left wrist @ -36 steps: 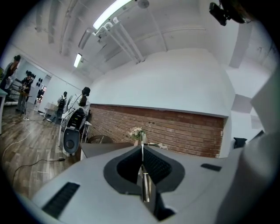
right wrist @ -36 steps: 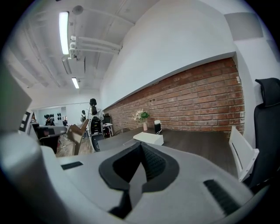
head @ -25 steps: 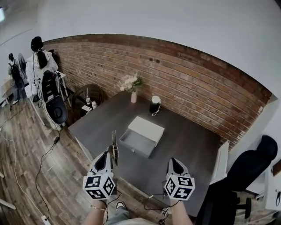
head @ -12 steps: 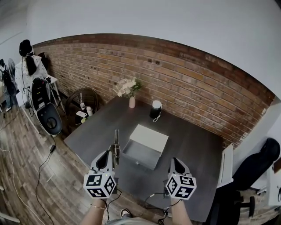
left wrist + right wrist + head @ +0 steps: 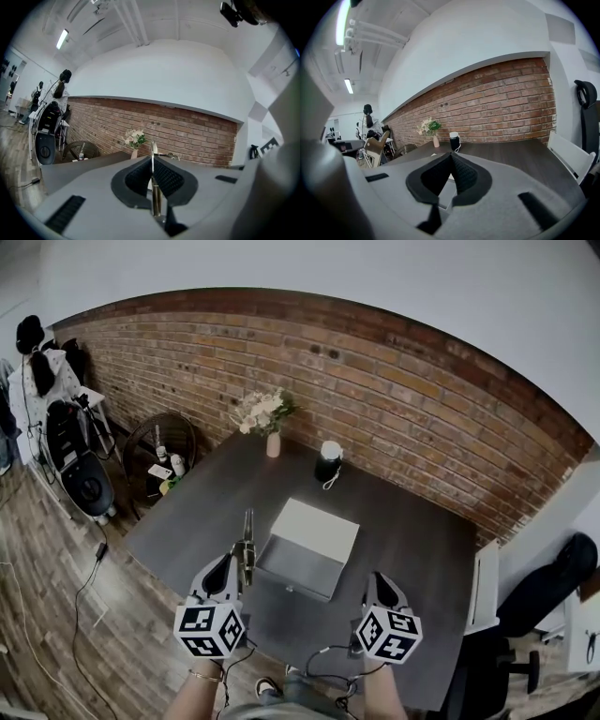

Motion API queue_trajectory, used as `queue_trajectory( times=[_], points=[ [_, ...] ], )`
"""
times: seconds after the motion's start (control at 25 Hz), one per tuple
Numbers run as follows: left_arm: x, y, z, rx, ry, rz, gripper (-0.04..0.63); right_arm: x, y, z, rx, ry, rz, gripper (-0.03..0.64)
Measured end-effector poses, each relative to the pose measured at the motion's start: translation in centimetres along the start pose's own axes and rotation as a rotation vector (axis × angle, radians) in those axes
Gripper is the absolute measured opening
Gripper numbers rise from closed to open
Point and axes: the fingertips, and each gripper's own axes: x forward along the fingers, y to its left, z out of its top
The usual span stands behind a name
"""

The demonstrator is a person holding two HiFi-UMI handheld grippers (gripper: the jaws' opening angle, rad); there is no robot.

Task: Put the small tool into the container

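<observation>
My left gripper (image 5: 228, 570) is clamped on the small tool (image 5: 247, 538), a slim metal piece with a brassy shank. In the left gripper view the shank (image 5: 155, 199) stands upright, pinched between the two pads of the gripper (image 5: 152, 164). The right gripper (image 5: 382, 589) is pressed shut on nothing, which its own view confirms (image 5: 451, 158).

Over the last second the table (image 5: 197, 512) has slid in under me. The container (image 5: 302, 563), a white box with its grey drawer pulled open toward my edge, now sits mid-table just right of the tool tip rather than well ahead of it.

I judge the approach nearly done. The tool is in the air left of the drawer's near-left corner, not yet over it. A short carry right and a lowering should come before I let go.
</observation>
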Motion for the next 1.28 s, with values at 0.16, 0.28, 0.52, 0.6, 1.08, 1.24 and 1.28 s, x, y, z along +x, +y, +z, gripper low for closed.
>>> queue_trajectory(
  times=[0.16,0.28,0.52,0.6,1.08,1.24,1.28],
  points=[
    [1.0,-0.5,-0.8,-0.001,0.018,-0.006,0.009,1.5,-0.5,-0.6,0.033,0.022,0.005,0.002],
    [1.4,-0.6,-1.3,-0.001,0.025,-0.019,0.009,2.3,-0.3,-0.8,0.036,0.032,0.010,0.002],
    [3.4,-0.7,-1.9,-0.014,0.042,-0.024,0.008,3.2,-1.3,-0.6,0.022,0.041,-0.008,0.002],
    [4.0,-0.9,-2.0,-0.011,0.042,-0.029,0.009,3.3,-1.9,-0.7,0.023,0.045,-0.017,0.002],
    [6.5,-2.2,-3.3,0.052,0.078,-0.083,0.009,3.7,-4.5,-2.1,0.045,0.074,-0.067,0.002],
    [7.4,-2.9,-3.5,0.093,0.086,-0.117,0.009,3.4,-5.9,-2.7,0.056,0.088,-0.095,0.002],
    [7.6,-3.1,-3.5,0.109,0.087,-0.130,0.008,3.3,-6.2,-2.9,0.059,0.092,-0.102,0.002]
  ],
)
